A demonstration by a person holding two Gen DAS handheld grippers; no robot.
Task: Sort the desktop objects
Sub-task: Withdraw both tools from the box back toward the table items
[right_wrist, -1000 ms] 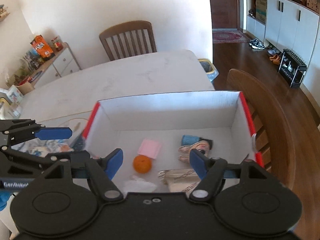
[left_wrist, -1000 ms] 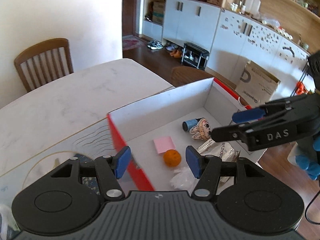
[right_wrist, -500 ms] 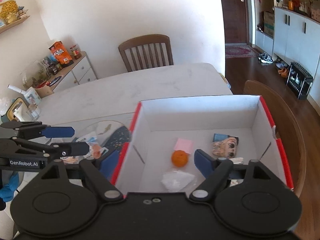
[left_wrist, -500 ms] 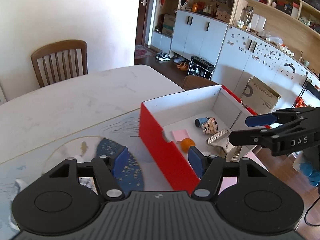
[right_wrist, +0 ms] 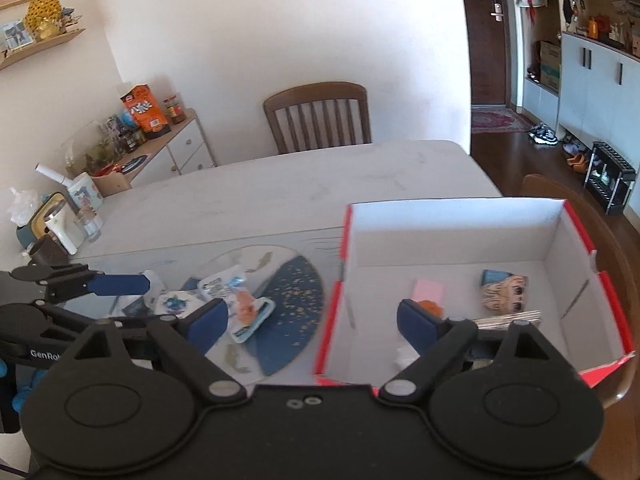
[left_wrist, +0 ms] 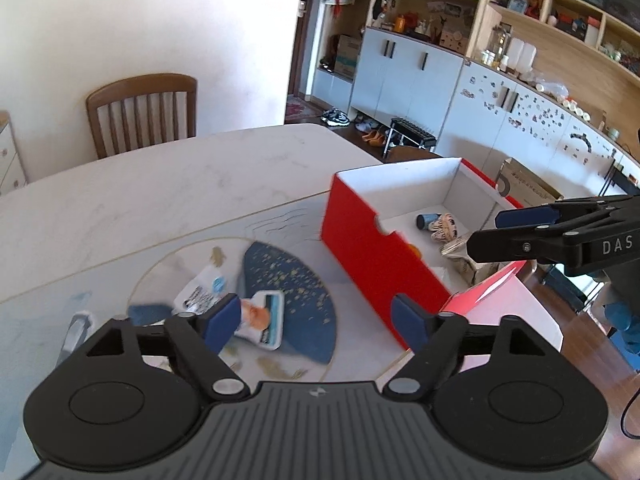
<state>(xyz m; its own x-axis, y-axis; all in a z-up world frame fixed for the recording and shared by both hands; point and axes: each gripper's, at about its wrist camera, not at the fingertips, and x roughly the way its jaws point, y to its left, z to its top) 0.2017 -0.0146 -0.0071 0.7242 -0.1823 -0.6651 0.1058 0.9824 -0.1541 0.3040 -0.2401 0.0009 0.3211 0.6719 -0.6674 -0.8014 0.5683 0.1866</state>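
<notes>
1. Sitting at the counter's right edge is a red box (right_wrist: 452, 280) with a white inside and an open top; its long red wall has a notch cut in the rim.
2. Inside it lie a pink sticky pad (right_wrist: 429, 290), an orange fruit (right_wrist: 430, 306), a small cartoon-face pouch (right_wrist: 505, 291) and a crumpled clear wrapper (left_wrist: 464, 258).
3. Loose packets (right_wrist: 224, 292) lie on the counter left of the box, on a glossy mat (left_wrist: 288, 280) with a dark blue, gold-flecked shape; one white sachet (left_wrist: 262, 320) shows an orange print.
4. The left hand-held gripper (left_wrist: 316, 318) hangs above the mat, its blue-padded jaws having just been opening, now wide with nothing gripped.
5. The right hand-held gripper (right_wrist: 312, 322) hangs over the box's left wall, jaws likewise just opened wide and empty.
6. The counter (left_wrist: 140, 200) is pale marbled stone with rounded corners.
7. A slatted wooden chair (right_wrist: 318, 118) stands at its far edge against a plain white wall; white cabinets and wooden shelves line the room on the right.
</notes>
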